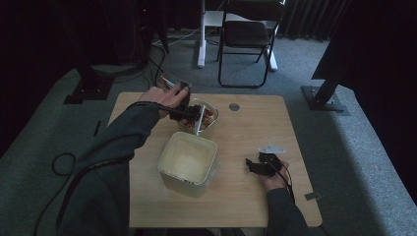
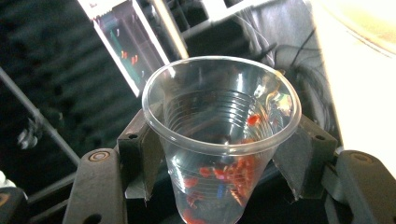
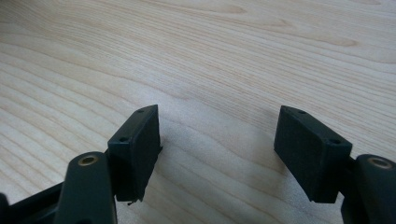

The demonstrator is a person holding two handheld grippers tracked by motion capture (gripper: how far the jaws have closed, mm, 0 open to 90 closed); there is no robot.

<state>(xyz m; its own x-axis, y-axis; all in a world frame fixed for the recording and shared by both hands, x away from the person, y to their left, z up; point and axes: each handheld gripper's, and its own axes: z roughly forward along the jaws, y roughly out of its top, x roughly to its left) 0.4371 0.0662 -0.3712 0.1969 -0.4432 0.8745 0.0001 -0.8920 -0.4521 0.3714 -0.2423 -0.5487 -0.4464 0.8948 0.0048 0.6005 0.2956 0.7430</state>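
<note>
The clear plastic cup (image 2: 221, 140) sits nearest in the left gripper view, clamped between the two black pads (image 2: 142, 156) of the left tool (image 2: 219, 161), which press on its sides just under the rim; the jaws are closed as far as the cup allows. Red bits cling to the cup's inner wall and lie toward its bottom; its mouth faces the camera.

In the high view the left tool (image 1: 183, 105) is near the far left part of the tabletop (image 1: 255, 125), held in the person's left hand (image 1: 162, 96) with the sleeve reaching in from the lower left; the cup (image 1: 168, 81) pokes out past the far edge of the tabletop, tilted. Just beside that tool a small clear bowl (image 1: 204, 118) holds reddish food, and a pale stick-like utensil (image 1: 198, 123) leans in it. Nearer the person, about the middle of the tabletop, stands a cream square container (image 1: 187, 162), open at the top, close to the bowl though whether they touch cannot be told.

The right tool (image 1: 255, 166) rests toward the right edge of the tabletop, in the person's right hand (image 1: 273, 178); in the right gripper view its jaws stand wide apart over bare wood (image 3: 224, 60) with nothing between them. A small round grey disc (image 1: 234, 106) lies near the far edge.
</note>
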